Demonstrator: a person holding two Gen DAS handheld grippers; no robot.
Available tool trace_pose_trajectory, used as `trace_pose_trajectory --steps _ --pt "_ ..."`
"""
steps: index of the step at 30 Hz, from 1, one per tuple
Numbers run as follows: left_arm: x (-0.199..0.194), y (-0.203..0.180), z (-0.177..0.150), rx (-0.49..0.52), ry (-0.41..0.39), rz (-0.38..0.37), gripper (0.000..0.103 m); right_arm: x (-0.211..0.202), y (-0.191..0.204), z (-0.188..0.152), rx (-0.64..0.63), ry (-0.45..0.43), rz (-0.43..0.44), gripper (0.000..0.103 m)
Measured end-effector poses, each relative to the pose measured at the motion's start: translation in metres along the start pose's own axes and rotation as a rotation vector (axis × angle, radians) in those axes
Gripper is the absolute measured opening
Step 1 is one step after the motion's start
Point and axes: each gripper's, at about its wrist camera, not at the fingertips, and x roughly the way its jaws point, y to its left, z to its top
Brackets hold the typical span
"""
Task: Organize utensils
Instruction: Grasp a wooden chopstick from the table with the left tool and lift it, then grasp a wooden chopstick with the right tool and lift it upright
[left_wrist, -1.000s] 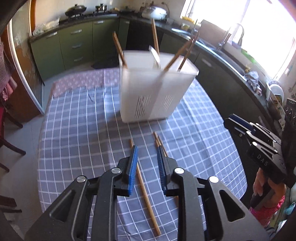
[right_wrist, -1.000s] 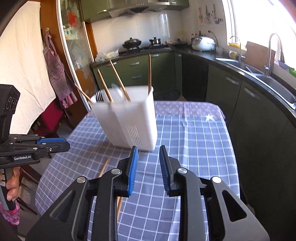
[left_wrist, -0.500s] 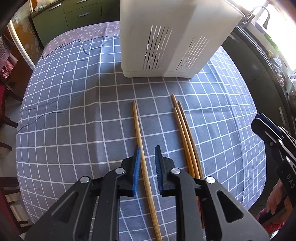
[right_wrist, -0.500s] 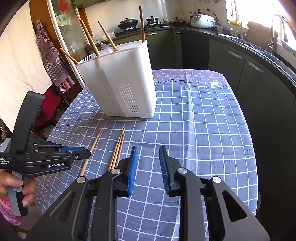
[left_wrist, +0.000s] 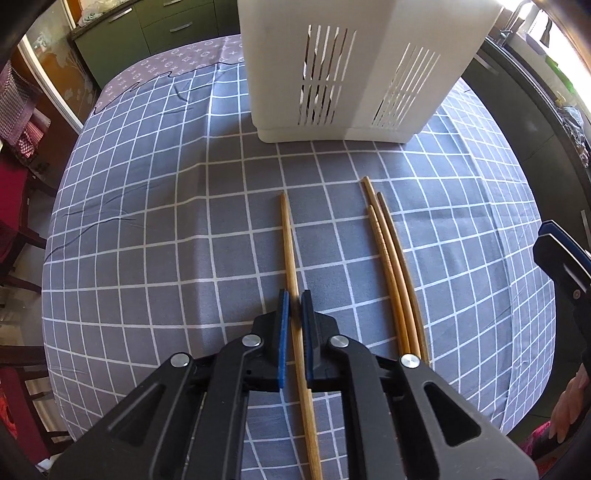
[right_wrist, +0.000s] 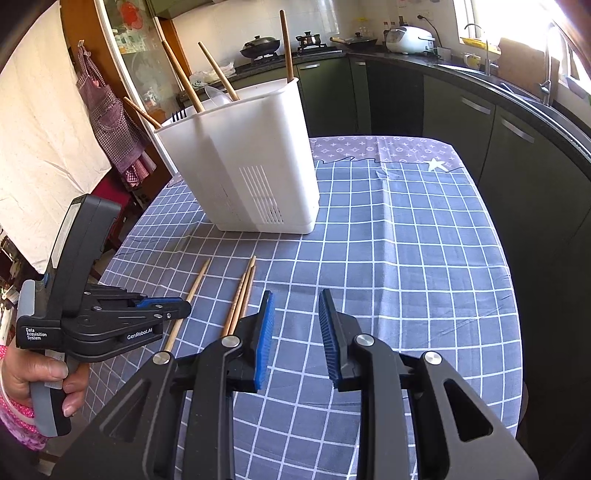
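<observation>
Left wrist view: left gripper (left_wrist: 293, 301) has its blue pads closed in on the single light wooden chopstick (left_wrist: 289, 236), which lies on the grey checked-cloth bench (left_wrist: 147, 229) in front of the white slotted plastic utensil holder (left_wrist: 354, 74). The pads look to be touching the stick; a firm pinch cannot be confirmed. The grip sits near the stick's middle, with a long length running on toward the holder. Risk: a thin round stick may roll or pivot between the pads on lifting, and the far tip may droop and hit the holder wall. A bundle of three wooden chopsticks (left_wrist: 391, 258) lies to the right of the single stick, also in front of the holder, apart from it.

Right wrist view: right gripper (right_wrist: 295, 328) is open and empty, hovering over the bench in front of the holder (right_wrist: 255, 166). The left gripper (right_wrist: 173, 308) is low on the single chopstick (right_wrist: 194, 288), with the bundle (right_wrist: 242, 291) just beside. Risk: sticks already standing tilted in the holder could block insertion, and a hard knock on the tall holder could tip it. Dragging the cloth could scatter the bundle.
</observation>
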Motion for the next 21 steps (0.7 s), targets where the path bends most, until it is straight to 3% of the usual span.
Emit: trace_pose_trajectory --steps 4,16,21 --pt "-0.008 0.009 -0.003 -0.023 -0.03 -0.032 0.006 0.007 0.007 0.001 -0.016 0.032 0.02 0.029" --pt "-0.092 0.034 -0.015 -0.039 -0.313 -0.06 0.006 0.057 0.029 -0.004 -0.064 0.158 0.032 0.029" --pt "-0.109 0.037 -0.02 -0.026 -0.38 -0.07 0.006 0.07 0.034 -0.006 -0.076 0.176 0.006 0.029"
